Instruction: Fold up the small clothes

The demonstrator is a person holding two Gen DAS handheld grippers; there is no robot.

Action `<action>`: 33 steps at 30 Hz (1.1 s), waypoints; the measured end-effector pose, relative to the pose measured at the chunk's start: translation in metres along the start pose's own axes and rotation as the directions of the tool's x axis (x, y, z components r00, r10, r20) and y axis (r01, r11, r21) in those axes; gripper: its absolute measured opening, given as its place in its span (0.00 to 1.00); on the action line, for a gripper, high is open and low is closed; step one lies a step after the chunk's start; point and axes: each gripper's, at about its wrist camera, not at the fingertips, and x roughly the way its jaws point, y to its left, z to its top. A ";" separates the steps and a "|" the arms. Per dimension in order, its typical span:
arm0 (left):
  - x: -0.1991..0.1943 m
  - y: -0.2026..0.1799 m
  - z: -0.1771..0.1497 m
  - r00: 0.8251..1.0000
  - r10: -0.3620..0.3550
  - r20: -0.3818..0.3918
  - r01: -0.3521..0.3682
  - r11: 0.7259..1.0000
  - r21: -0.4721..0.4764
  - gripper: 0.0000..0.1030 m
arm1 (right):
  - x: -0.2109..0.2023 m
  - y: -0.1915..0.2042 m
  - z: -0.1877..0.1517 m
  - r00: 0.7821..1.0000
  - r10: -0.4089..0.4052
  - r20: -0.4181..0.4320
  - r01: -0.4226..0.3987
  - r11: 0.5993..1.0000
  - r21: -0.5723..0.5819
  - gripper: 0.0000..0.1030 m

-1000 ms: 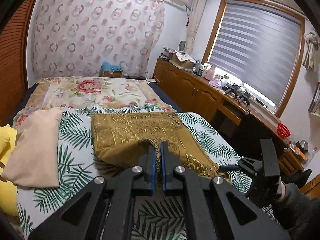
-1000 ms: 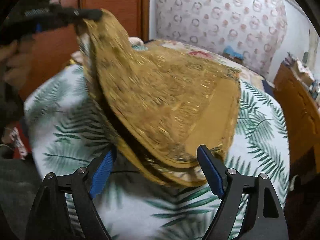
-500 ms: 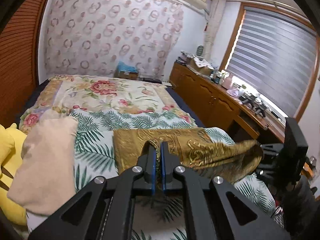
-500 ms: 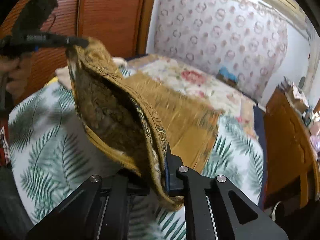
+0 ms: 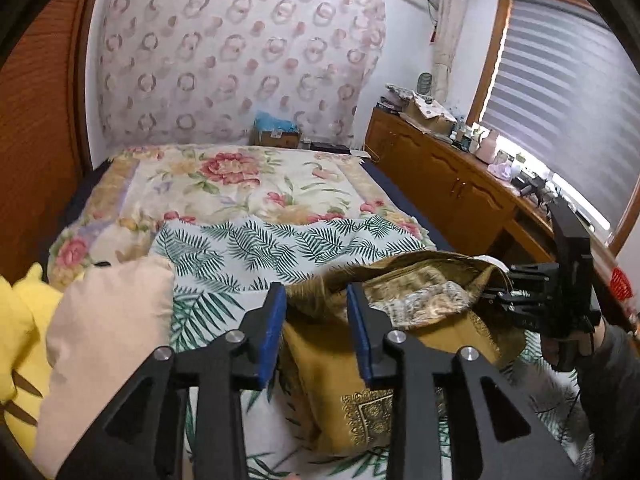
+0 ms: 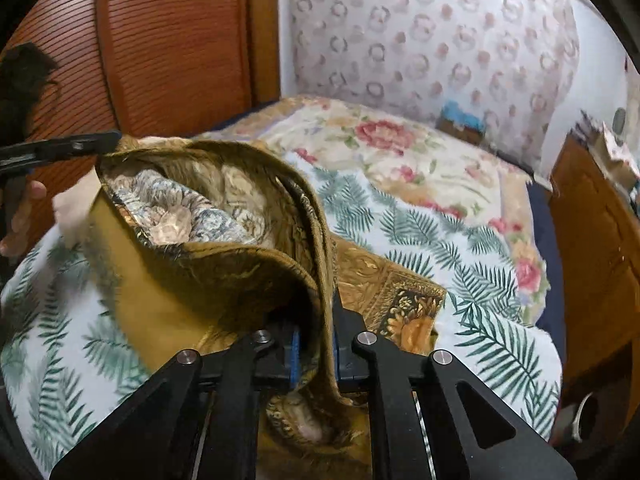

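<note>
Cloth: gold cloth (image 5: 320, 384) lay on the palm-leaf sheet (image 5: 280, 244), partly doubled over, its near edge lifted off the sheet.
Left gripper: your left gripper (image 5: 316, 332) stood partly parted, its jaws just having been opening; a fold of the cloth sat in the gap, and the blue pads (image 5: 272, 332) did not press it.
Right gripper: your right gripper (image 6: 316, 354) was clenched on the cloth's edge, holding it up off the sheet so the pale lining showed.
Cushion: a beige cushion (image 5: 108, 344) lay on the sheet to the left of the cloth, with a yellow toy (image 5: 16, 336) beyond it.
Quilt: a floral quilt (image 5: 240, 184) covered the bed past the far edge of the sheet.
</note>
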 end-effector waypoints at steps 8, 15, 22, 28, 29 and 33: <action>0.048 0.013 -0.017 0.992 0.009 -0.126 -0.011 1.000 -0.009 0.32 | 0.008 -0.034 0.013 0.993 -0.117 0.006 0.115 0.986 0.118 0.55; 0.069 0.017 -0.030 0.983 -0.002 -0.181 -0.005 0.999 -0.039 0.33 | -0.024 -0.048 0.003 0.982 -0.189 0.025 0.183 0.969 0.164 0.74; 0.081 0.019 -0.037 0.975 -0.018 -0.222 0.005 0.998 -0.058 0.35 | -0.002 -0.038 -0.013 0.993 -0.104 -0.052 0.112 0.979 0.169 0.76; 0.084 0.026 -0.037 0.969 -0.049 -0.241 0.024 0.994 -0.105 0.37 | 0.024 -0.061 -0.019 0.990 -0.090 -0.106 0.116 0.956 0.270 0.76; 0.084 0.024 -0.037 0.969 -0.046 -0.242 0.022 0.994 -0.103 0.37 | 0.026 -0.064 -0.021 0.991 -0.069 -0.111 0.099 0.953 0.285 0.76; 0.085 0.024 -0.037 0.969 -0.030 -0.243 0.009 0.996 -0.088 0.37 | 0.030 -0.065 -0.025 0.993 -0.030 -0.113 0.061 0.955 0.290 0.77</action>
